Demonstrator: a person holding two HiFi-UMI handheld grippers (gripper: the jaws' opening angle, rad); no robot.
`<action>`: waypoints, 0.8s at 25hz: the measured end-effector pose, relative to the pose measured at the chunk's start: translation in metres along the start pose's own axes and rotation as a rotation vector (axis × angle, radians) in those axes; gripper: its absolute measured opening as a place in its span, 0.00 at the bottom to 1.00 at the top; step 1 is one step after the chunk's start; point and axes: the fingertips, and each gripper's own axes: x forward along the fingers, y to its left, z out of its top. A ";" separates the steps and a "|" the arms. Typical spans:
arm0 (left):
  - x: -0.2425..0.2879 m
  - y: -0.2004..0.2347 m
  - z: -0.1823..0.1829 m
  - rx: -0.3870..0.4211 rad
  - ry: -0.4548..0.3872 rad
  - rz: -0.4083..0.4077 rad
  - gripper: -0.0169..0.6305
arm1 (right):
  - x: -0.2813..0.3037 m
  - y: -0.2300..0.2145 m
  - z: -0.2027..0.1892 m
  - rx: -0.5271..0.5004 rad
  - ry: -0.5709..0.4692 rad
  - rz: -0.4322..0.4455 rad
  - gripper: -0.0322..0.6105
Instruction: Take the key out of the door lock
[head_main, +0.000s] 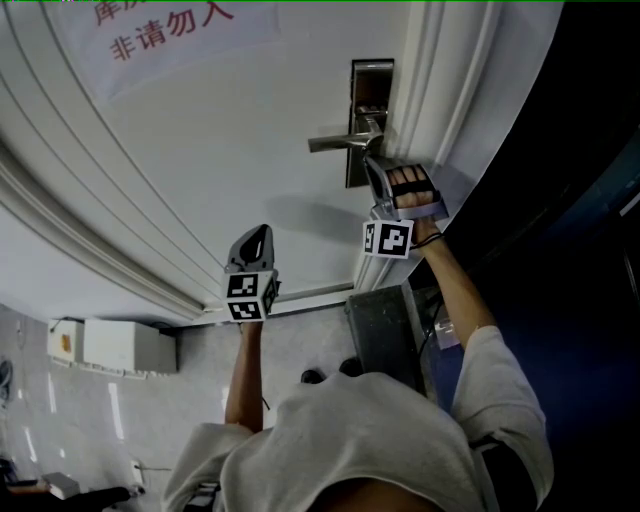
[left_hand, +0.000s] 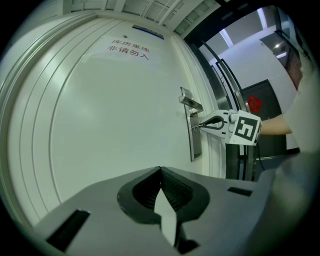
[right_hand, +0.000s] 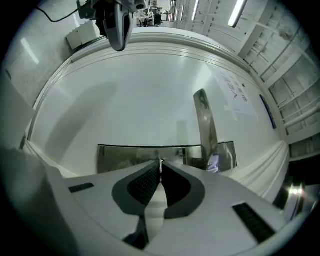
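A white door (head_main: 200, 150) is faced, with a steel lock plate (head_main: 372, 80) and its lever handle (head_main: 338, 143) set near the door's edge. The right hand-held gripper (head_main: 372, 165) is brought up against the lock plate, just below the lever handle. In the right gripper view its jaws are seen closed together at the tips. A thin bright sliver of metal, the key (right_hand: 160, 161), is pinched between them right at the plate's surface. In the left gripper view the key is seen as a slim rod running from those closed tips to the plate. How deep it sits in the lock cannot be told.

The left hand-held gripper (head_main: 260, 232) is raised in front of the door's plain panel, to the left of the right one and well apart from the lock. Its jaws are seen pressed together at the tips, with nothing between them. A paper notice (head_main: 165, 30) with red characters is fixed to the door, well away from the lock plate.
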 end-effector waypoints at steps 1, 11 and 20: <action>0.000 0.000 -0.001 -0.001 0.001 -0.001 0.05 | -0.001 0.000 0.000 0.003 -0.001 0.000 0.10; -0.004 -0.003 0.000 -0.002 -0.007 -0.009 0.05 | -0.018 0.001 0.002 0.019 -0.005 -0.006 0.10; -0.002 -0.018 0.004 0.006 -0.011 -0.033 0.05 | -0.047 -0.006 0.003 0.187 -0.056 -0.012 0.10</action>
